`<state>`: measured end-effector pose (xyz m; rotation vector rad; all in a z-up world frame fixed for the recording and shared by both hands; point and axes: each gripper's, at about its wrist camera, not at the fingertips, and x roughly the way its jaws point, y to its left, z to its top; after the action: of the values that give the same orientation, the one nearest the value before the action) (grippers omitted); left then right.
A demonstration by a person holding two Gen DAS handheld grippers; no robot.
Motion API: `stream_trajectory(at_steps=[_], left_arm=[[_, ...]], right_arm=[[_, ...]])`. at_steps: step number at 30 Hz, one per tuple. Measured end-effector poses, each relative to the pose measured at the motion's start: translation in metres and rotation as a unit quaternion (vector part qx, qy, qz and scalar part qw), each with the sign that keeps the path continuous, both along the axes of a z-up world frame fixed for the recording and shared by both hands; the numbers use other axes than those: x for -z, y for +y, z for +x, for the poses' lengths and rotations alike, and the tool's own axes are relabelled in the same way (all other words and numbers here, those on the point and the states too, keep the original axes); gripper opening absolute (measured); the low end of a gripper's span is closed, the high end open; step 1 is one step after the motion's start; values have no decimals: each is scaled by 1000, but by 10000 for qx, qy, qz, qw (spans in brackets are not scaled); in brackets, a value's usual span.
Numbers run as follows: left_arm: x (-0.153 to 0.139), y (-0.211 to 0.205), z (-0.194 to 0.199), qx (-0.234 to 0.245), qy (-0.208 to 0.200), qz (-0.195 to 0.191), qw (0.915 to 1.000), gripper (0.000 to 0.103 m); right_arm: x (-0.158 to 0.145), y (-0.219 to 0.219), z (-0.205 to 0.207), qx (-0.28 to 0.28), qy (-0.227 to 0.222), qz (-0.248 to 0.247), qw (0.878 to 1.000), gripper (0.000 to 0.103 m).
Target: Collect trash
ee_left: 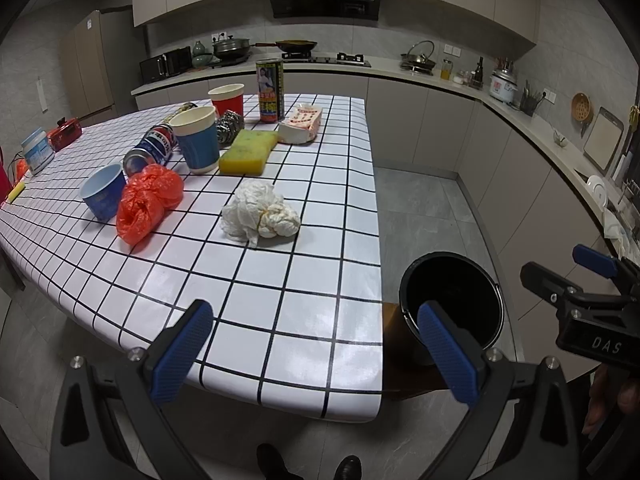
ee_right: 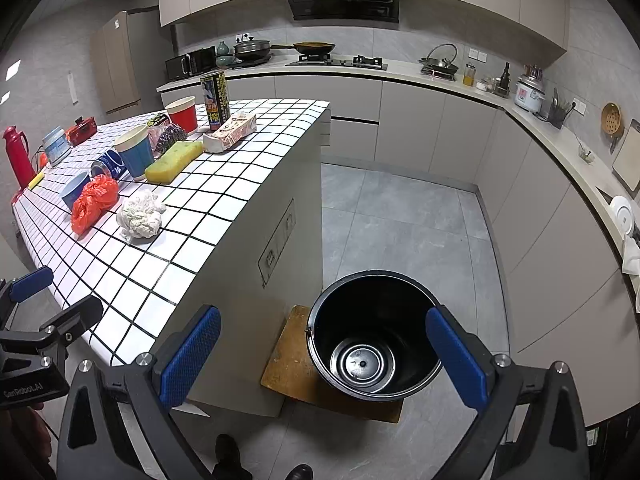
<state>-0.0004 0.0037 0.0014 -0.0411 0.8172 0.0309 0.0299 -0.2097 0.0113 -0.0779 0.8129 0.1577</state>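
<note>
A crumpled white paper wad [ee_left: 260, 214] and an orange plastic bag [ee_left: 148, 204] lie on the checked table [ee_left: 280, 312]. Behind them are blue paper cups [ee_left: 197, 142], a lying Pepsi can [ee_left: 154, 148], a yellow sponge [ee_left: 248, 151], a carton [ee_left: 301, 124] and a tall can [ee_left: 270, 90]. An empty black bucket [ee_right: 374, 340] stands on a wooden board [ee_right: 288, 356] on the floor beside the table. My left gripper [ee_left: 316, 354] is open over the table's near edge. My right gripper [ee_right: 324, 358] is open above the bucket.
A red cup [ee_left: 227, 99], a steel scourer [ee_left: 230, 124], a small blue bowl [ee_left: 103, 194] and a jar [ee_left: 37, 155] also sit on the table. A red flask [ee_right: 17, 156] stands at its far left. Kitchen counters [ee_right: 540, 128] run along the back and right; grey floor [ee_right: 400, 216] lies between.
</note>
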Motion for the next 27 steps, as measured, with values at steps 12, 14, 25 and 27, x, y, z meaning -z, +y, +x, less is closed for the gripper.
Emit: stream_trajectory(at_steps=[12,14,25,27], left_arm=[[-3,-1,2,-13,-2,-2,10000,103],[-3,-1,1,-12,-11,-11,10000,103],[-8,-1,-2,-32,-120,-21,9999,103],[-7,0,-1,-47,-121,-33,9999,103]], right_arm=[[0,2,0,7,-2,-8,10000,103],[0,0,0,4,-7,-7,10000,103],[-4,4,1,-20,-38,-18,10000,103],[-4,5,1,-13,-41,-16,10000,103]])
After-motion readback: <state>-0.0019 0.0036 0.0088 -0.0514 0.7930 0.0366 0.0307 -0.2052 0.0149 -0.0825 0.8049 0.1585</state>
